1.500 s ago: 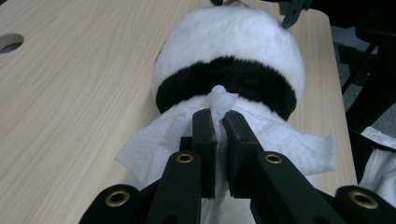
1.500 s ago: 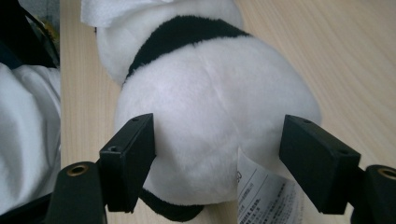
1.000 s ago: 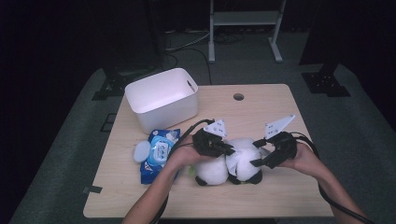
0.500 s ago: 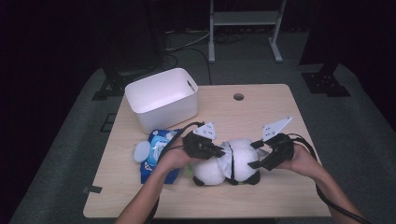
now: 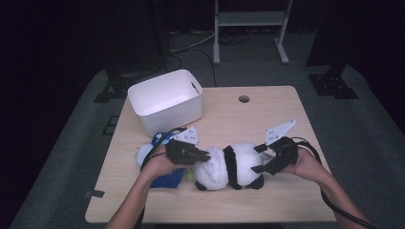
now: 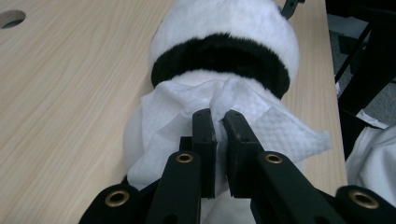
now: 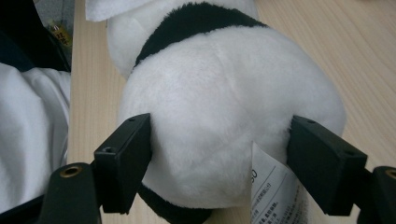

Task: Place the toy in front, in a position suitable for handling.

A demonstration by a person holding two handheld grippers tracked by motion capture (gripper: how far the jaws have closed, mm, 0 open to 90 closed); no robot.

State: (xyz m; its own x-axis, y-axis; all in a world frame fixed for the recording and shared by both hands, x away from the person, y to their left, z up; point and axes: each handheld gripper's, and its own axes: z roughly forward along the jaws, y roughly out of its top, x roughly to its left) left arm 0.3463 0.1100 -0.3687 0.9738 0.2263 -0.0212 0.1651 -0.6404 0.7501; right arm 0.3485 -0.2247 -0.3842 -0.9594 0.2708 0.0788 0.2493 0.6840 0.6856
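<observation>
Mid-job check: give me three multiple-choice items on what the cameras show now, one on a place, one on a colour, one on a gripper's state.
1. Where does the white bin stand?
A. On the table's far left part
B. At its near right corner
C. On the floor

2. What colour is the band around the plush panda?
A. Red
B. Black
C. Green

3. How does the left gripper stand?
A. Wide open above the bin
B. Shut on nothing
C. Shut on the white wipe

Answers:
1. A, the high view shows the bin at the far left, beyond the panda.
2. B, a black band circles the white body in the left gripper view.
3. C, its jaws pinch a fold of the wipe that lies on the panda.
</observation>
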